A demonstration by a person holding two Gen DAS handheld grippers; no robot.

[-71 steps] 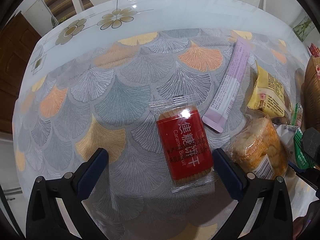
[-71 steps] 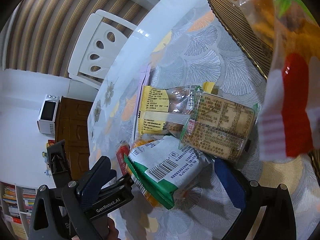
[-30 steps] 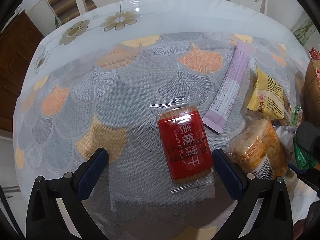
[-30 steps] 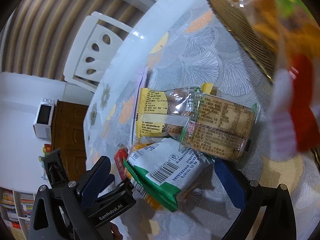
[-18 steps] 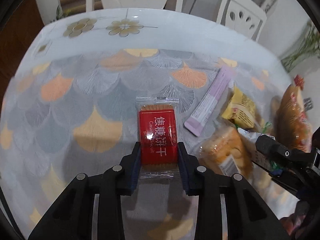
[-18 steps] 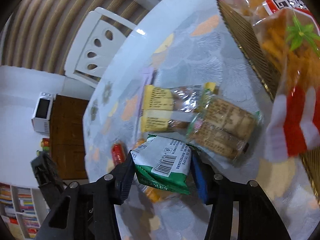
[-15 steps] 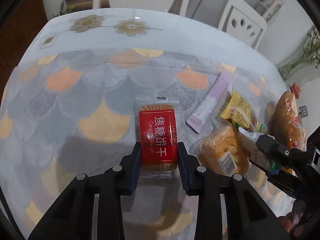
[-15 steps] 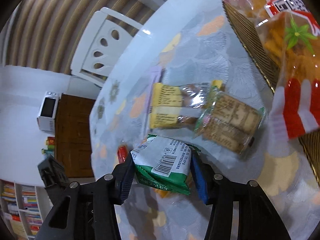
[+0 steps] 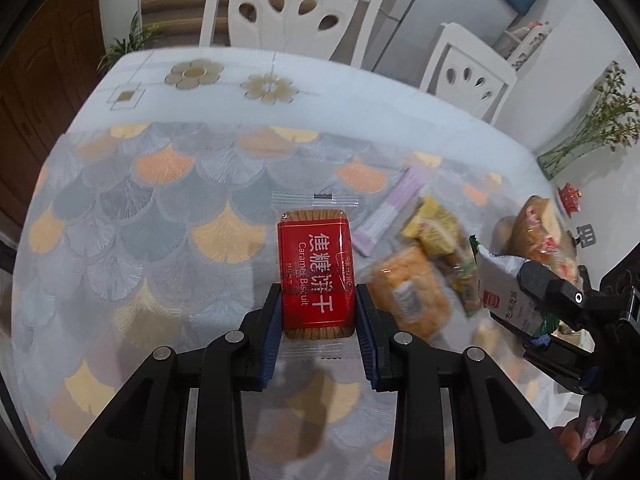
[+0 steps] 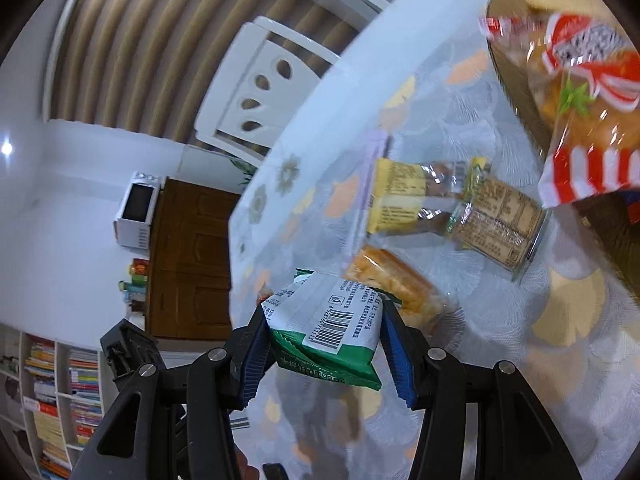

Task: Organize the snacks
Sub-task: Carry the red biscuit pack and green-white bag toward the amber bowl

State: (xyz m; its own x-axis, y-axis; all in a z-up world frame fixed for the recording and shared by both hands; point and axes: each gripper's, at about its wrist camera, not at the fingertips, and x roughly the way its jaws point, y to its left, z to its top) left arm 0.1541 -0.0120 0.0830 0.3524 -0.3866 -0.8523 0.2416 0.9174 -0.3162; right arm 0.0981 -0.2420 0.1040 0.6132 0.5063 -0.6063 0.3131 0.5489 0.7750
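Your left gripper is clamped on the red plastic-wrapped caramel biscuit pack, its long axis pointing straight ahead off the fingers. Your right gripper grips the green-and-white foil snack packet, and the woven brown basket lies ahead to its right, nearer this hand.

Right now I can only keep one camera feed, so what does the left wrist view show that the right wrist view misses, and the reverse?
Only the left wrist view: the left tool shut on the red caramel biscuit pack.

Only the right wrist view: the barcode face of the green and white packet in the right tool, and a microwave.

Both: the lilac stick sachet, yellow packet, orange packet and white chairs.
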